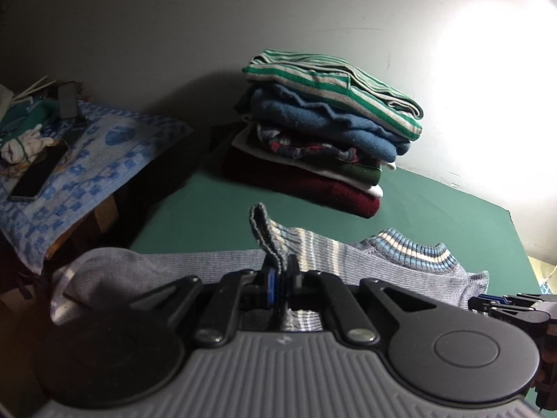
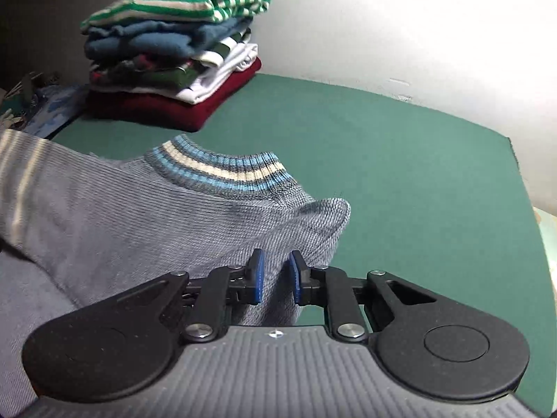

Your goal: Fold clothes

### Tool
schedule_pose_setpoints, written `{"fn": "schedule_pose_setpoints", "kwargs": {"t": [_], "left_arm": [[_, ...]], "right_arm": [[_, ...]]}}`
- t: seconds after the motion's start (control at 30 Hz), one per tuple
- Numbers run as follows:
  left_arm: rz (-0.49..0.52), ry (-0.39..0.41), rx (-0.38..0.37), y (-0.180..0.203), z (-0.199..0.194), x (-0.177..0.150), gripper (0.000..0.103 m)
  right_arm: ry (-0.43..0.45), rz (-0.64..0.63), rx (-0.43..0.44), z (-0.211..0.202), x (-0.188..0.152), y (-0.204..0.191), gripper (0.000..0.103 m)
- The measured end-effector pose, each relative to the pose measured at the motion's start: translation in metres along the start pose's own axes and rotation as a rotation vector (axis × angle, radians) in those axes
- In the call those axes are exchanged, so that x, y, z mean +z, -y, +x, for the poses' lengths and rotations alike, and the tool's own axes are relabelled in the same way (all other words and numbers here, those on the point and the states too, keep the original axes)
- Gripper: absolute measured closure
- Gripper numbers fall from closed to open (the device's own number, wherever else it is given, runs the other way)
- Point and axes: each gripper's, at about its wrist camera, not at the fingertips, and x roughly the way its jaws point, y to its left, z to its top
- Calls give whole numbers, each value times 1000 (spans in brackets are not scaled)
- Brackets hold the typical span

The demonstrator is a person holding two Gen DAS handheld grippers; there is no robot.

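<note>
A grey knit sweater (image 2: 122,209) with a blue-and-cream striped collar (image 2: 222,170) lies on the green table (image 2: 400,160). My left gripper (image 1: 280,278) is shut on a striped ribbed cuff (image 1: 266,231) of the sweater, which sticks up between the pads. The sweater's collar (image 1: 407,249) shows beyond it. My right gripper (image 2: 275,275) is open, its blue pads (image 2: 258,278) straddling the sweater's shoulder edge without pinching it. The right gripper (image 1: 504,304) also shows at the right edge of the left wrist view.
A stack of folded clothes (image 1: 327,132), green-striped on top and maroon at the bottom, sits by the white wall (image 1: 313,10); the same stack (image 2: 174,55) shows in the right view. A side table with a blue patterned cloth (image 1: 87,160), a phone and clutter stands left.
</note>
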Motion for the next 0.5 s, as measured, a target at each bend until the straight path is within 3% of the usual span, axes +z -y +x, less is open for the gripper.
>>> {"fn": "schedule_pose_setpoints", "kwargs": {"t": [0.23, 0.37, 0.5], "left_arm": [[4, -10, 42, 3, -3, -2, 102], [-4, -3, 49, 3, -3, 2, 102], [16, 9, 26, 10, -7, 5, 102]], "right_arm": [[9, 3, 51, 22, 13, 6, 86], [51, 32, 86, 3, 14, 16, 85], [1, 21, 52, 15, 9, 21, 87]]}}
